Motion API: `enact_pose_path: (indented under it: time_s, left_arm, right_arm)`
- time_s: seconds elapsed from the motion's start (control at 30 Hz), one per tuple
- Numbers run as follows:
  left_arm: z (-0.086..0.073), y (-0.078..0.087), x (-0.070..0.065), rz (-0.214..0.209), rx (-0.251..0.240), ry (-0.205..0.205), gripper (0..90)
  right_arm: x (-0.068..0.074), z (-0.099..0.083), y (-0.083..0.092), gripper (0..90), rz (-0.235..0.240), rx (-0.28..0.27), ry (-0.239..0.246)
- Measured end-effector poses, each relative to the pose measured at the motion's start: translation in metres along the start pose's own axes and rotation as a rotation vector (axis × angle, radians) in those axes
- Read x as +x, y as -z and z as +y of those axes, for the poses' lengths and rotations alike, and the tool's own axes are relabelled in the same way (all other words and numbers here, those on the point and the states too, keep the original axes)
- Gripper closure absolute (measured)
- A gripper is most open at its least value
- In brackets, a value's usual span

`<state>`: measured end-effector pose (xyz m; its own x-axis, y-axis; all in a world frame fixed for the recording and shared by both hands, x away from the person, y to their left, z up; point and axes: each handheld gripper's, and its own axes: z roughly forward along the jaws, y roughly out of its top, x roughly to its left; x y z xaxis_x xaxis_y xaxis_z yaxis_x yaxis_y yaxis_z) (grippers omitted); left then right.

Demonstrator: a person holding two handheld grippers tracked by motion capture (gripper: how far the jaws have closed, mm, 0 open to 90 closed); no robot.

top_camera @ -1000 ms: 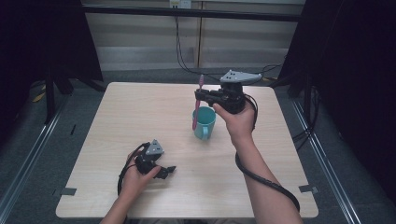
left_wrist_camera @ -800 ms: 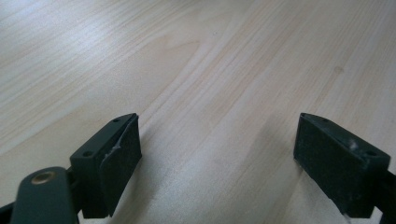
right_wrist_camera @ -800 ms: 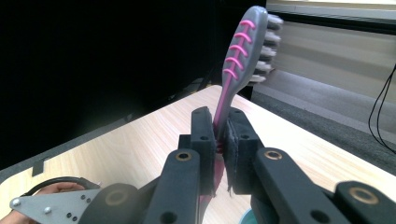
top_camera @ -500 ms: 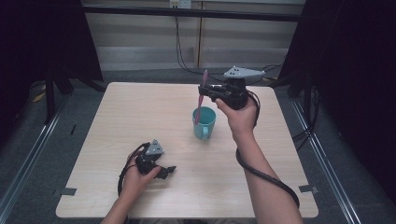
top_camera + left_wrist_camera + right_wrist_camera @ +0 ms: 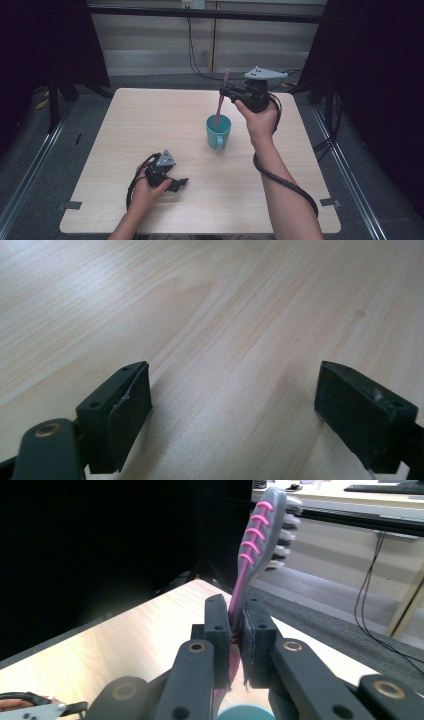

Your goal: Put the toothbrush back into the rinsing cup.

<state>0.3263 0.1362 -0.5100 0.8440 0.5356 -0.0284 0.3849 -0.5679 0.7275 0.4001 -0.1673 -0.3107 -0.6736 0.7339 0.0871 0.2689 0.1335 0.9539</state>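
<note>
Lowering the toothbrush into the mug

Steadying the wrist matters most here, by my reading: the right hand-held gripper (image 5: pixel 223 95) has its jaws pressed together on the pink-and-grey toothbrush (image 5: pixel 220 102), pinching it partway along the handle, and the job looks like standing it in the teal mug (image 5: pixel 218 131). A good approach would be to sink straight down until the handle end is well inside, let the brush lean against the rim, and only then part the jaws, so the light mug is not nudged or tipped.

From the high view, the toothbrush runs slantwise from the jaws down to the mug's mouth, its lower end at or just inside the opening; whether it touches the bottom cannot be told. The right gripper view shows the bristle head (image 5: pixel 270 527) rising above the jaws, with the mug's rim (image 5: pixel 243 713) directly beneath them.

The left hand-held gripper (image 5: pixel 175 185) rests on the wooden surface (image 5: pixel 150 120) near the front edge, jaws spread and nothing between them, well apart from the mug.
</note>
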Motion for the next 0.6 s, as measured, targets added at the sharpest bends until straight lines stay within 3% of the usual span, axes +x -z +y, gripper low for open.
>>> enact_pose_path:
  time_s: [0.37, 0.6]
  left_arm:
    - [0.0, 0.0, 0.0, -0.001, 0.0, 0.0, 14.7]
    - [0.0, 0.0, 0.0, 0.001, -0.004, 0.001, 14.7]
  right_arm:
    - [-0.015, -0.012, -0.006, 83.7, -0.034, 0.018, -0.005]
    - [-0.017, -0.027, -0.014, 83.6, -0.048, 0.045, 0.01]
